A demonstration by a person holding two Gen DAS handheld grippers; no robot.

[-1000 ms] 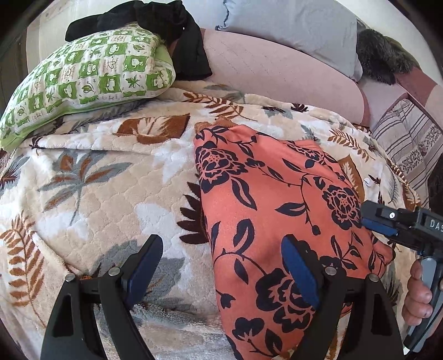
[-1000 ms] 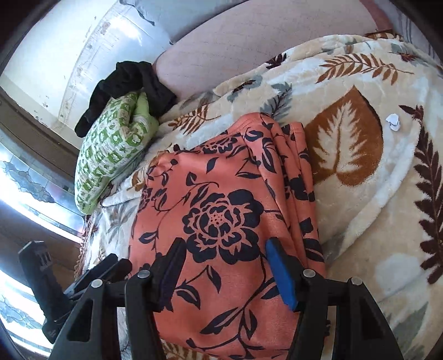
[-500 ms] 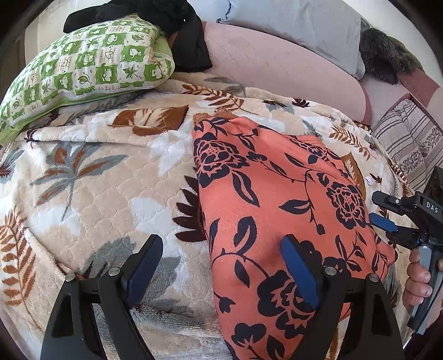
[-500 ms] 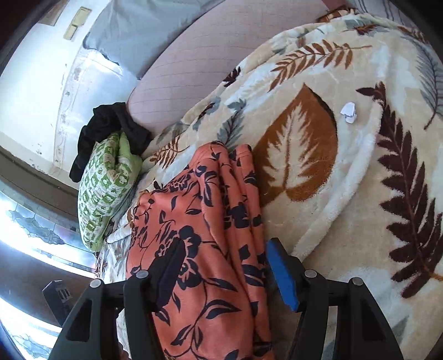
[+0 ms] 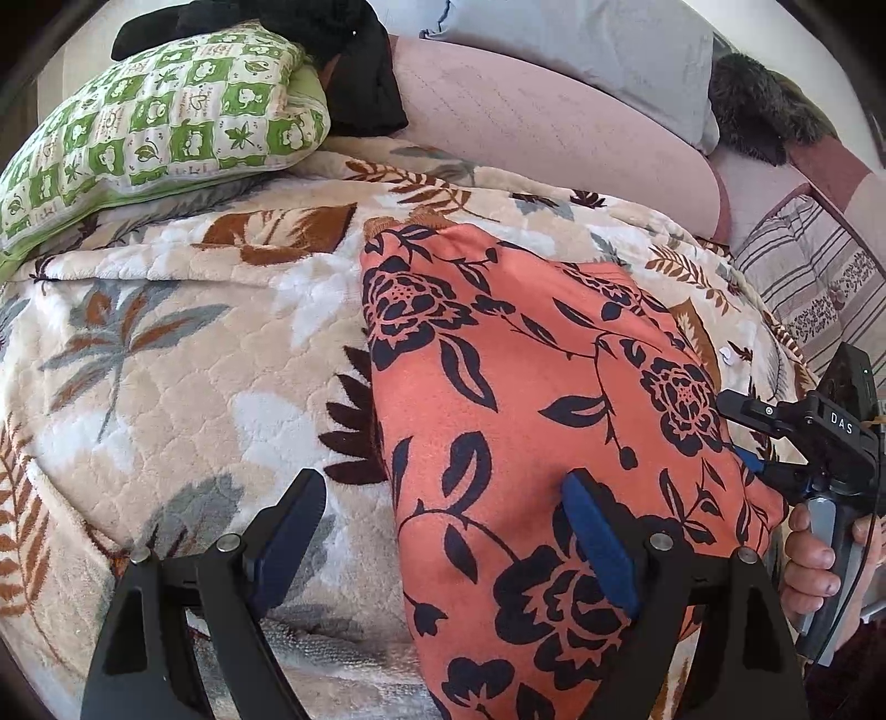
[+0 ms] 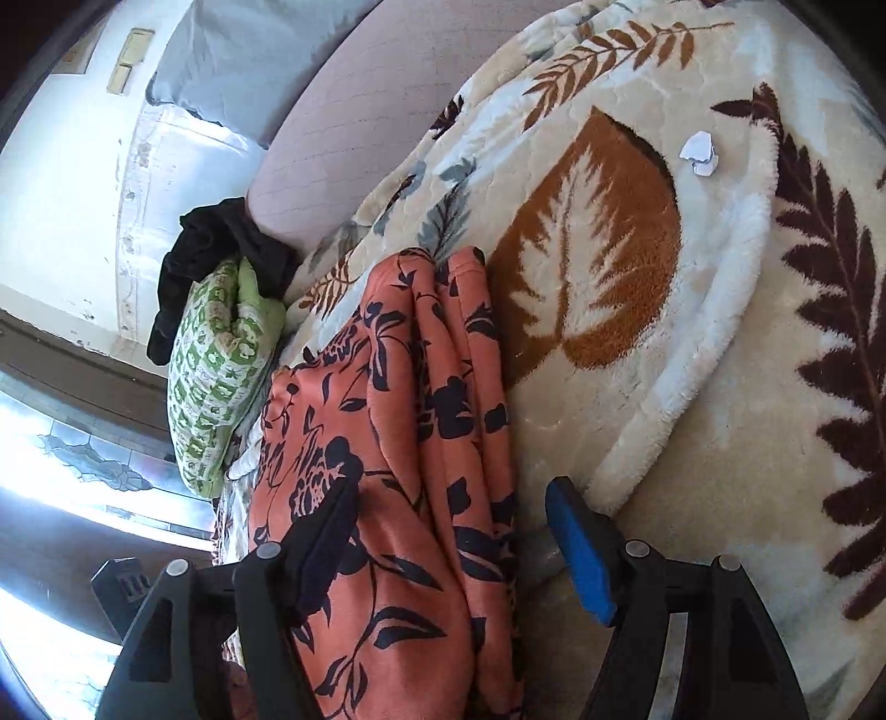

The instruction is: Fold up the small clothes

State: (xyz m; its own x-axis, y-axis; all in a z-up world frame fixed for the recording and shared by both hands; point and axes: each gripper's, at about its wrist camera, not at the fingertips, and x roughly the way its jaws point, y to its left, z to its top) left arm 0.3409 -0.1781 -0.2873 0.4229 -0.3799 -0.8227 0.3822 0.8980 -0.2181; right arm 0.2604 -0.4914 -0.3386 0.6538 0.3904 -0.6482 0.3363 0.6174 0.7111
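An orange garment with dark flowers lies folded lengthwise on a leaf-patterned blanket. My left gripper is open low over the garment's near left edge: one finger stands over the blanket, the other over the cloth, and nothing is pinched. My right gripper sits at the garment's right folded edge. Its jaws are opening, with the bunched folds between them but not pressed. The left wrist view shows the right gripper at the cloth's right side, held by a hand.
A green-and-white pillow with a black garment on it lies at the back left. A pink bolster, a grey pillow and a striped cushion line the back. A white paper scrap lies on the blanket.
The right gripper has shifted from over the garment's middle to its right folded edge, sunk, rolled, and its jaws have widened. The left gripper has stayed put.
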